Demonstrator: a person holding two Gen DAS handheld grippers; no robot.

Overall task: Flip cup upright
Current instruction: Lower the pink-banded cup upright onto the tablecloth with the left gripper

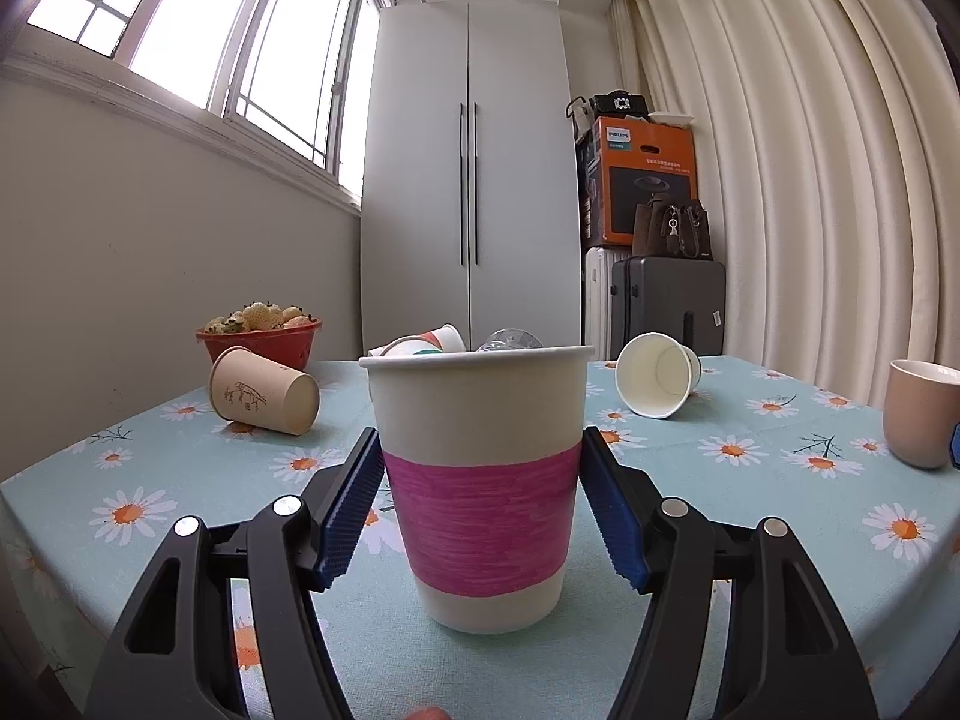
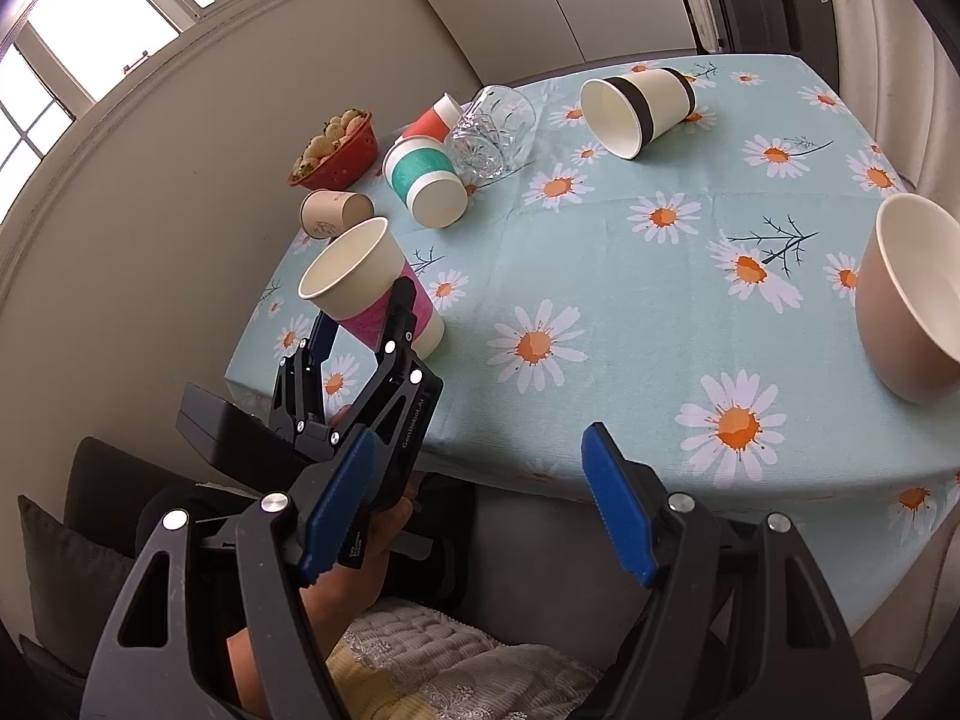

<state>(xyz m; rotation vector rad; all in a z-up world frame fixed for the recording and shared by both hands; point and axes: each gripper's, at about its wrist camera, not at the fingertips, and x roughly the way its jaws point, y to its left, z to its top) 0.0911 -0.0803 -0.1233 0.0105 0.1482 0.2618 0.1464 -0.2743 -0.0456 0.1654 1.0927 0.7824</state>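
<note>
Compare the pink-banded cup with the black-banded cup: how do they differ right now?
The pink-banded cup stands upright at the near table edge, between the left gripper pads; the black-banded cup lies on its side at the far end, untouched. Their bands differ in colour, pink against black. Both are white paper cups, seemingly empty.

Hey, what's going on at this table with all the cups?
A person works two hand-held grippers. The left hand-held gripper brackets the pink-banded paper cup, which stands upright on the daisy tablecloth; whether the pads still press it is unclear. The right hand-held gripper hangs open and empty off the table's edge. Other cups lie on their sides: a teal-banded cup, a black-banded cup and a brown paper cup.
</note>
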